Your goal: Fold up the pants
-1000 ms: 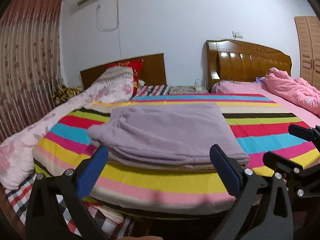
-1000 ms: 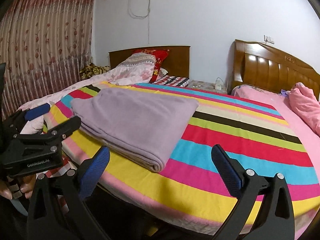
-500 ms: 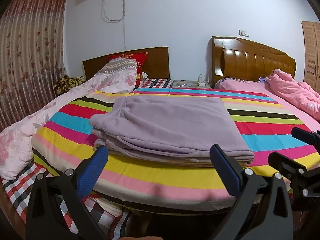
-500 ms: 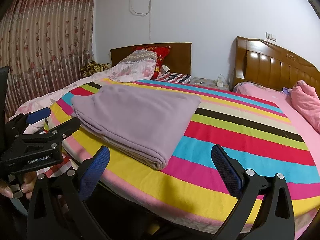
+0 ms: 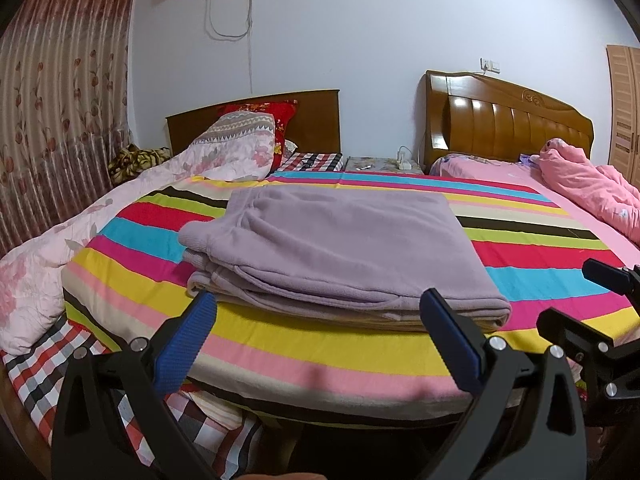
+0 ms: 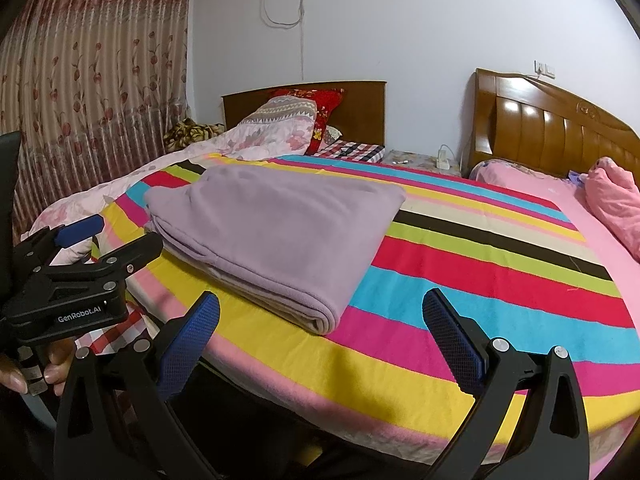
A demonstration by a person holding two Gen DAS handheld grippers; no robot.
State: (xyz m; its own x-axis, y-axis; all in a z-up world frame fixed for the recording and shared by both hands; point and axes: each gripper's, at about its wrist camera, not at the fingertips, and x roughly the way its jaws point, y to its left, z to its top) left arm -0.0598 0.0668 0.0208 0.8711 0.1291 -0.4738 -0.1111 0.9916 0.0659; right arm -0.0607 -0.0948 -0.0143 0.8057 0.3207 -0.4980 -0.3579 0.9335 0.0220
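The lilac pants (image 5: 340,248) lie folded in a flat stack on the striped blanket (image 5: 540,256), near the bed's front left part; they also show in the right wrist view (image 6: 276,236). My left gripper (image 5: 320,316) is open and empty, held just in front of the stack's near edge, off the bed. My right gripper (image 6: 320,320) is open and empty, in front of the bed and right of the stack's near corner. The left gripper (image 6: 86,246) shows at the left of the right wrist view, and the right gripper (image 5: 592,304) at the right of the left wrist view.
A floral quilt (image 5: 48,264) lies along the bed's left side, with pillows (image 5: 248,128) at the headboard. A pink duvet (image 5: 592,188) lies on the second bed at right. A nightstand (image 5: 384,164) stands between the headboards. A curtain (image 6: 92,92) hangs at left.
Both grippers have drawn back and risen slightly, so the bed and the folded pants sit a little lower and farther in both views. The pants have not moved.
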